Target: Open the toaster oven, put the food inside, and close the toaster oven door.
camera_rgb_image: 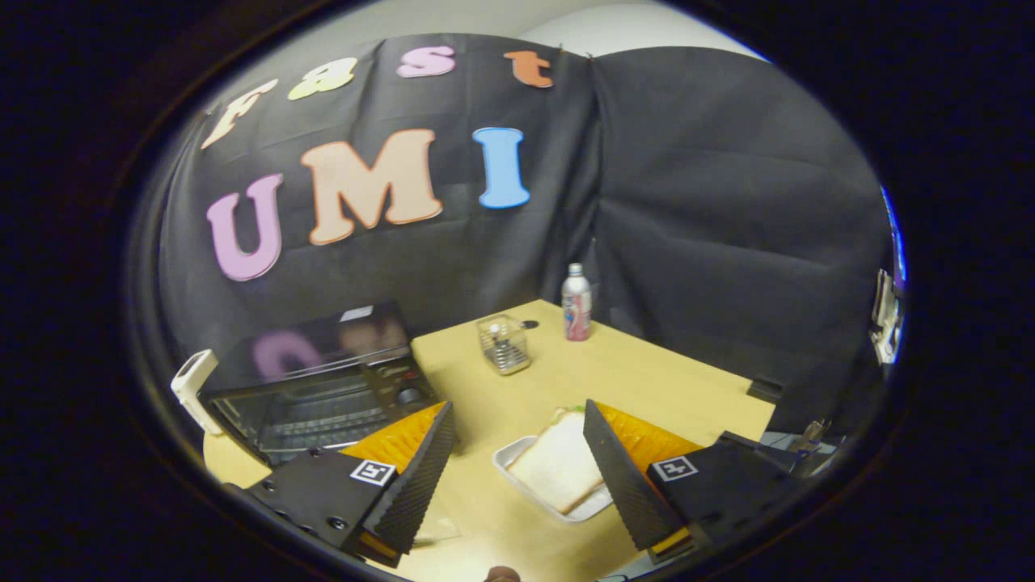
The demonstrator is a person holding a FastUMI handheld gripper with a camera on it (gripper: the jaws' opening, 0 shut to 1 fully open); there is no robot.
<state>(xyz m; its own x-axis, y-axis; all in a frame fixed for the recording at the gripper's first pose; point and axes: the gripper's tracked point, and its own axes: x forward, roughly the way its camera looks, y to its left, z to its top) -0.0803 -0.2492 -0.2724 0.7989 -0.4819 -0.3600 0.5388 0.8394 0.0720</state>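
A black toaster oven point(323, 388) sits on the light wooden table point(647, 380) beyond my left finger, its glass door shut and a white handle point(192, 386) at its left end. A sandwich of white bread point(558, 465) lies in a white tray point(517, 453) just ahead of my fingers, close to the right finger point(623, 477), which hides the tray's right part. My gripper point(517, 440) is open and high above the table, with nothing between its fingers.
A clear container with a metal item inside point(503, 343) stands mid-table behind the oven's right end. A bottle with a red and white label point(576, 303) stands near the far corner. Black cloth walls close off the back and right.
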